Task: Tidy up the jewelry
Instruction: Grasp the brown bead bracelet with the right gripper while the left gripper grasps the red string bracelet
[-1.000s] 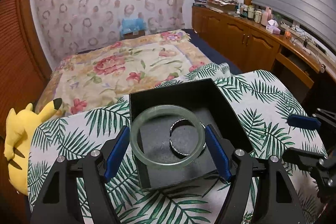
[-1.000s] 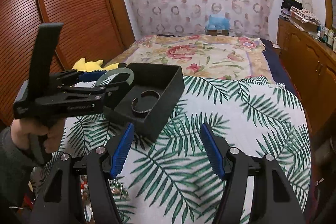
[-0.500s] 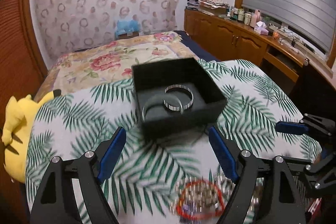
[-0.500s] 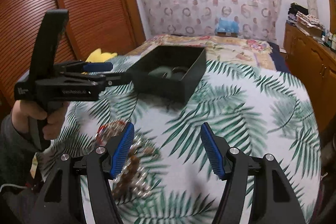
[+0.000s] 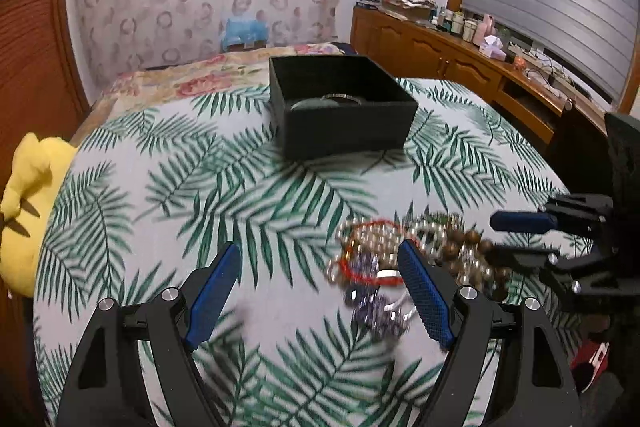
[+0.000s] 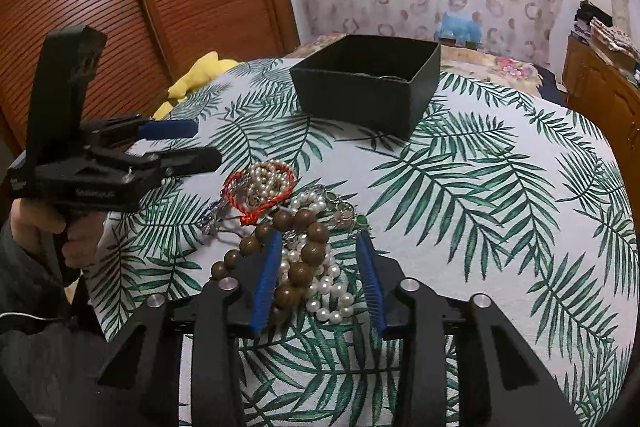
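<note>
Jewelry pile (image 6: 296,227): heaped on the desk (image 6: 480,187), on the near side of the palm-leaf cloth, well apart from the black box (image 5: 344,131) at the far side. Unsorted as yet.

In the box: two pieces, only partly seen over the wall, namely a silver bracelet (image 5: 342,97) and a pale green bangle (image 5: 304,103) beside it. By the look of it, an early stage: two pieces stowed, most of the lot left.

In the pile, counted as far as the tangle allows:
- one red cord bracelet (image 6: 260,187)
- one strand of brown wooden beads (image 6: 304,255)
- pearls (image 6: 332,291) in at least two clusters; number of strands impossible to tell
- one purple piece (image 5: 372,307), blurred
- some small green-stoned bits (image 6: 344,215)

Right gripper (image 6: 318,275): low over the near end of the heap, fingers narrow, just closing in, with brown beads and pearls between them but not clamped yet.

Left gripper (image 5: 320,291): fingers wide, nothing between them, just beside the heap.

Further out: one yellow plush toy (image 5: 24,207) at the desk's edge, with the bed beyond.
</note>
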